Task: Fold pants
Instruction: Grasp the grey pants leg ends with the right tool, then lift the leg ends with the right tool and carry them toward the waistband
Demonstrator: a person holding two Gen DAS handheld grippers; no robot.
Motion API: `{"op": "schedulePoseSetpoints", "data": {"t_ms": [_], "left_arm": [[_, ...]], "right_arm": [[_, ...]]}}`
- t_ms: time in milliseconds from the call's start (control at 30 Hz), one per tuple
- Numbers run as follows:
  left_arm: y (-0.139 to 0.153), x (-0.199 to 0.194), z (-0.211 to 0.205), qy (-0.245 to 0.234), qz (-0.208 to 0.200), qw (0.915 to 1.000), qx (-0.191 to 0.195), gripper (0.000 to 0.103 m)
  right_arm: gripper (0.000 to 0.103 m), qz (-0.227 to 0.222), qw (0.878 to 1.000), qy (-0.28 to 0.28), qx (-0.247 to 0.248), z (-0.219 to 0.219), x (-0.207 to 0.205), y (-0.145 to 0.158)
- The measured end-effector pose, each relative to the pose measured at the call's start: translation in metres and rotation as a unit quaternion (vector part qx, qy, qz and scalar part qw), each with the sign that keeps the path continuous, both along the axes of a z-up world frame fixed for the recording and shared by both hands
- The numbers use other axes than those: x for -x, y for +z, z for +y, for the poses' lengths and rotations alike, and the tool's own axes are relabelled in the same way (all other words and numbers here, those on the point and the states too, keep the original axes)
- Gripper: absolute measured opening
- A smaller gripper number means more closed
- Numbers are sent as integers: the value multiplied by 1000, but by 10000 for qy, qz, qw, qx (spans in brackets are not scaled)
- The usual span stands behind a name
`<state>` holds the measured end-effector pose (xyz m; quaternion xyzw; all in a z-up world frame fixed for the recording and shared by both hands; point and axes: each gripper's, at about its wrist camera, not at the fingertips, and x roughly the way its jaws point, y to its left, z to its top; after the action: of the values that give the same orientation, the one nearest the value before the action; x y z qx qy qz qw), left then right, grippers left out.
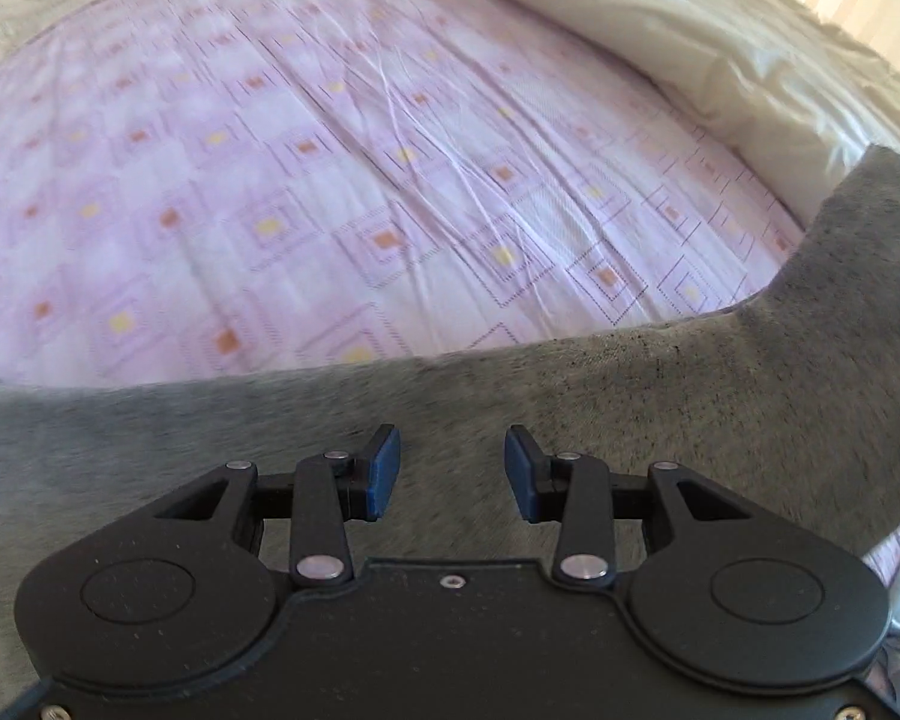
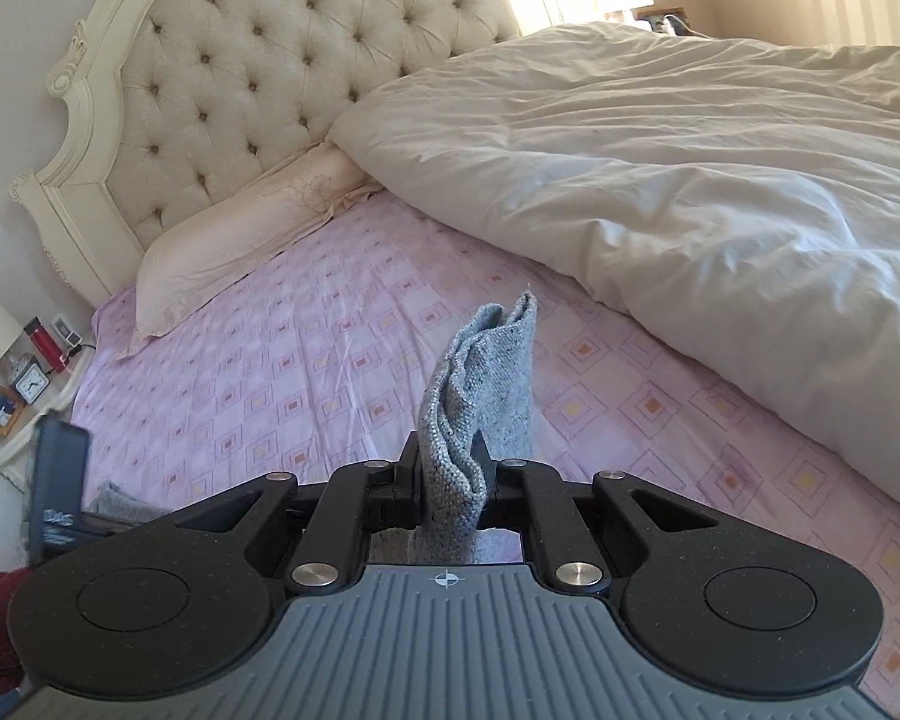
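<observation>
Pinching a bunched edge of the grey knit pants [image 2: 480, 396], the right gripper [image 2: 450, 489] has its fingers clamped narrow on the cloth, and a folded tuft stands up above them. Whether this edge is a hem or the waistband cannot be told. The rest of the garment lies spread on the bed's pink patterned sheet [image 1: 270, 150], seen in the left wrist view as a broad grey band running across and curving up at the right. Above that band the left gripper [image 1: 453, 474] hovers with its blue fingers [image 1: 384, 468] parted to a middling gap and nothing between them; the view is blurred. A cream duvet [image 2: 690, 180] is heaped near the far side, a pillow [image 2: 240, 240] rests against the tufted headboard [image 2: 270, 60].

By my reading, the fold is at its gathering step: one corner secured, the other not yet taken. Next the left fingers need to descend onto the matching edge and close on it, so both hands can carry the cloth over evenly.
</observation>
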<state>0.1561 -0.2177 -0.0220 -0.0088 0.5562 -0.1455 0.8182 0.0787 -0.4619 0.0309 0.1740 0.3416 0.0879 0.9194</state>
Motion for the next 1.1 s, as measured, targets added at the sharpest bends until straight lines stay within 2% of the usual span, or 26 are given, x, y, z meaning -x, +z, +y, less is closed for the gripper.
{"op": "schedulePoseSetpoints", "data": {"t_ms": [167,367,567,633,700,833,967,1100], "left_arm": [[-1,9,-16,-176,-215,9989,-366,48],[-3,41,1,-392,394,9984,84,48],[-3,74,10,-972,507,9940,-23,49],[-1,81,18,-997,471,9939,-27,49],[4,84,34,-742,410,9964,63,49],[19,85,85,211,153,9992,288,49],[34,81,148,1030,-10,9940,380,49],[48,83,207,1578,-117,9866,391,49]], "right_arm": [[13,15,10000,-6,-54,1,1,1],[13,-41,9999,88,-36,10,0,14],[13,-107,9994,314,13,35,-1,35],[13,-123,9991,399,42,48,0,42],[13,-143,9985,525,60,61,1,50],[13,-231,9962,819,175,96,4,65],[13,-273,9922,1180,285,141,4,74],[13,-346,9863,1590,269,195,1,78]]}}
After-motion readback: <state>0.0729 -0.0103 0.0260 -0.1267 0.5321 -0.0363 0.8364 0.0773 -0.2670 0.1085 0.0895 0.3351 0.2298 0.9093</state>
